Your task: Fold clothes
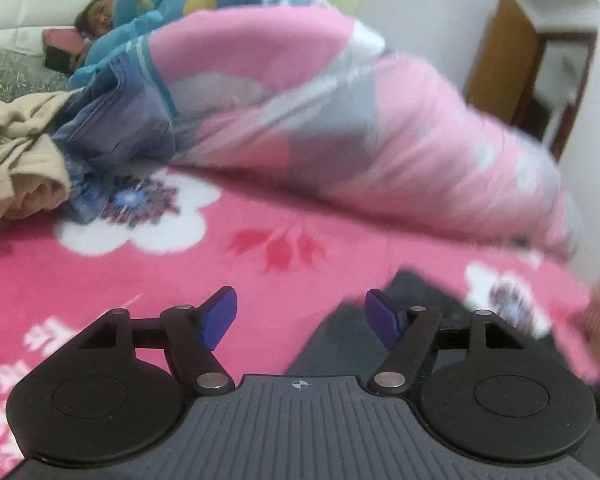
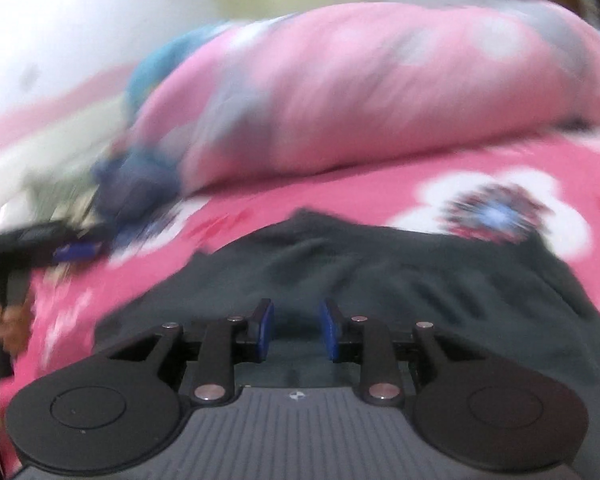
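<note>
A dark grey garment (image 2: 380, 272) lies flat on the pink floral blanket (image 2: 340, 196) that covers the bed. My right gripper (image 2: 296, 312) hovers low over the garment's near part. Its blue pads stand a little apart, and only the cloth underneath shows in the gap. My left gripper (image 1: 300, 296) is open wide with nothing between its fingers, above the blanket (image 1: 100, 280) just left of the garment's edge (image 1: 340, 340). In the blurred right wrist view, one blue pad (image 2: 78, 250) of the left gripper shows at the far left.
A bulky pink and grey quilt (image 1: 360, 120) is heaped across the far side of the bed. Crumpled beige clothes (image 1: 12, 160) lie at the left. A person (image 1: 96, 16) lies under a blue cover at the far left. A wooden door (image 1: 540, 80) stands at the right.
</note>
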